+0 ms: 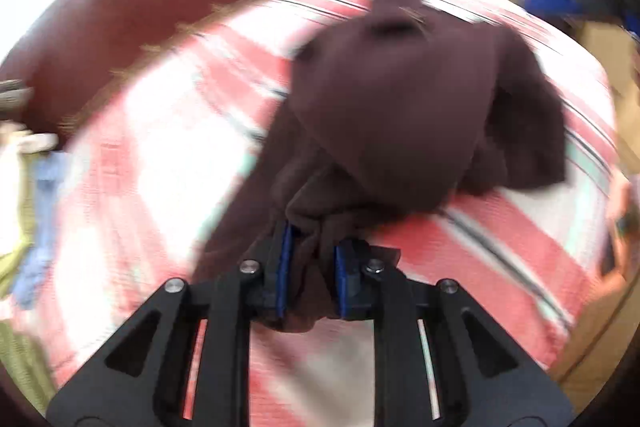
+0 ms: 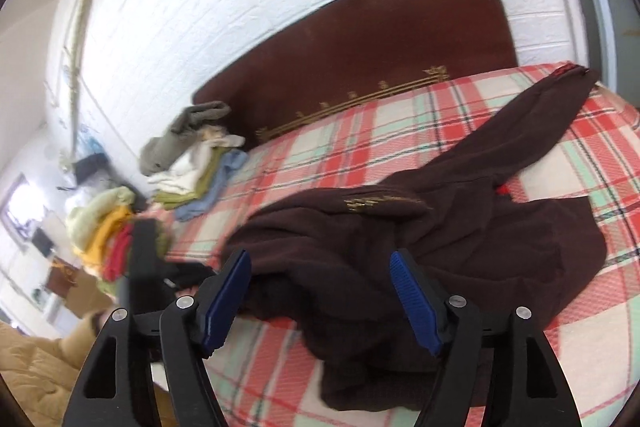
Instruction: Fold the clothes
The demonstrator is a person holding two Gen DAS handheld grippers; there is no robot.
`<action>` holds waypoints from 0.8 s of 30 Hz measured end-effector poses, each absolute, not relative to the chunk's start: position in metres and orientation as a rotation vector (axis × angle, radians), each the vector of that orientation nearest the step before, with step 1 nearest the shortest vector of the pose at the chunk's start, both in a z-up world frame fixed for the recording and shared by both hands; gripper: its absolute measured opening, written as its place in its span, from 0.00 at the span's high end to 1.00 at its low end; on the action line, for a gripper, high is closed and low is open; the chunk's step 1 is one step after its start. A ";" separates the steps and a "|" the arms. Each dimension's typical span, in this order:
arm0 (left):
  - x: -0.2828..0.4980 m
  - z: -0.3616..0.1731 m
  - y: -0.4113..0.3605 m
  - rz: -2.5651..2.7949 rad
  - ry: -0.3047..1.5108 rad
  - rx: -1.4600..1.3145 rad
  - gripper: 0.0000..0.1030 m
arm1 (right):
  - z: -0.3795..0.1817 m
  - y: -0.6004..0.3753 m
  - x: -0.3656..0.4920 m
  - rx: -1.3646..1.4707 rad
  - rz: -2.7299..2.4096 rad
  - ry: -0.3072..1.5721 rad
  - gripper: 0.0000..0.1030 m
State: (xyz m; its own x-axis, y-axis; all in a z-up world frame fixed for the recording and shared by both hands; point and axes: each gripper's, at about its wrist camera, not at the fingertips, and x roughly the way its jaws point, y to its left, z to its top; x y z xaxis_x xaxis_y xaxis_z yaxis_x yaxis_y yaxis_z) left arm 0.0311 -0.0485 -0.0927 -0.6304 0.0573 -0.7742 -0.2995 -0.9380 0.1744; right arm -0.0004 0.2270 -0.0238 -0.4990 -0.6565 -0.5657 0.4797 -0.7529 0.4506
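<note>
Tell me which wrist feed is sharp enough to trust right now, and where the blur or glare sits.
Left wrist view: heavy motion smear across the plaid blanket and the dark brown garment; only the left gripper looks crisp. Right wrist view: mostly sharp on the garment and right gripper, soft at the clothes pile, with washed-out glare at the far left edge.

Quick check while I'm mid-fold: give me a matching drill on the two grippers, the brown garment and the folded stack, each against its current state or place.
Things:
1. left gripper
2. right gripper
3. dark brown garment
4. folded clothes stack

States or places:
A. jaws apart, gripping nothing
B. crumpled in the middle of the plaid bedspread
C. by the headboard, at the bed's far corner
D. jaws closed on brown fabric

Pairs: 1-D, 2-A, 3-B, 4-C
</note>
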 end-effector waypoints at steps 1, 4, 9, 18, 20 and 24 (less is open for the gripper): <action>0.025 -0.086 -0.060 2.690 0.422 -1.232 0.80 | -0.026 0.227 -0.002 0.990 -2.247 -0.296 0.28; 0.001 -0.060 -0.099 2.870 0.372 -1.199 0.81 | -0.033 0.218 -0.006 1.011 -2.243 -0.237 0.28; -0.043 -0.039 -0.166 3.026 0.139 -1.250 0.75 | -0.046 0.188 -0.006 1.028 -2.181 -0.084 0.28; 0.021 -0.080 -0.175 2.730 -0.201 -1.232 0.23 | -0.071 0.161 0.009 1.065 -2.085 0.177 0.28; 0.040 -0.084 -0.166 2.646 -0.221 -1.203 0.22 | -0.078 0.161 0.014 1.093 -2.079 0.235 0.26; 0.066 -0.101 -0.132 2.420 -0.295 -1.187 0.16 | -0.095 0.150 0.020 1.119 -2.098 0.388 0.30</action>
